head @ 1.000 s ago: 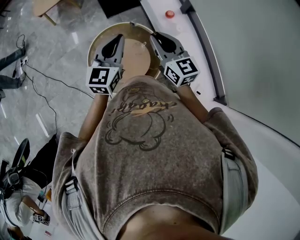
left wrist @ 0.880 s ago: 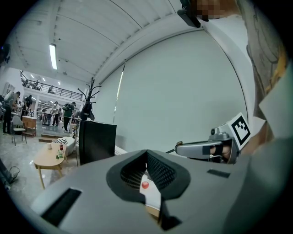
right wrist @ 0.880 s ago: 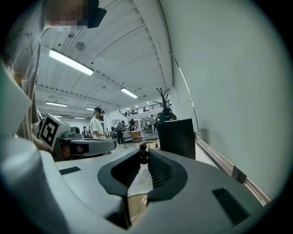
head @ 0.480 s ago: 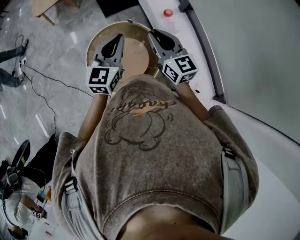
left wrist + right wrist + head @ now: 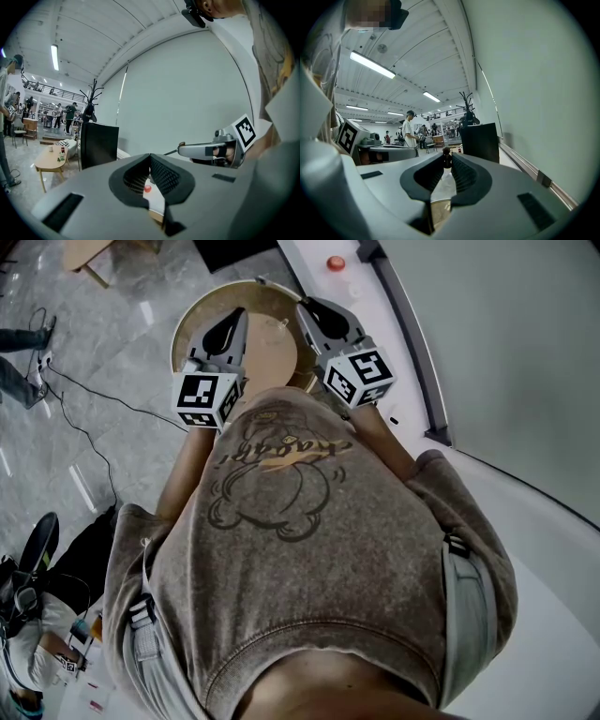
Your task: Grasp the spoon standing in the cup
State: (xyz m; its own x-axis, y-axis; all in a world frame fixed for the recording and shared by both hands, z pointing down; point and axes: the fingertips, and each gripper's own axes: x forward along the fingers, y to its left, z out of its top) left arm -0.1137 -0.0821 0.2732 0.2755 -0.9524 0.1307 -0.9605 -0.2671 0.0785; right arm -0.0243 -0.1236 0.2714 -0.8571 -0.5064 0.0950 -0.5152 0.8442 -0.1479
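Round bench (image 5: pixel 267 345) is barely drifting; we're hovering left gripper (image 5: pixel 238 315) and right gripper (image 5: pixel 305 307), jaws together, spoon nowhere showing.

Round table (image 5: pixel 272 343) of pale tan wood, matt; floor (image 5: pixel 103 352) of grey veined stone, polished and glossy; shirt (image 5: pixel 309 559) of soft brown cloth, faded and matt; left gripper (image 5: pixel 150 157) and right gripper (image 5: pixel 447 157) of smooth matt grey plastic, with black ribbed rubbery pads (image 5: pixel 464 174); spoon (image 5: pixel 446 151) between the right pads dark, dull, wood-like; counter (image 5: pixel 370 296) smooth and white.
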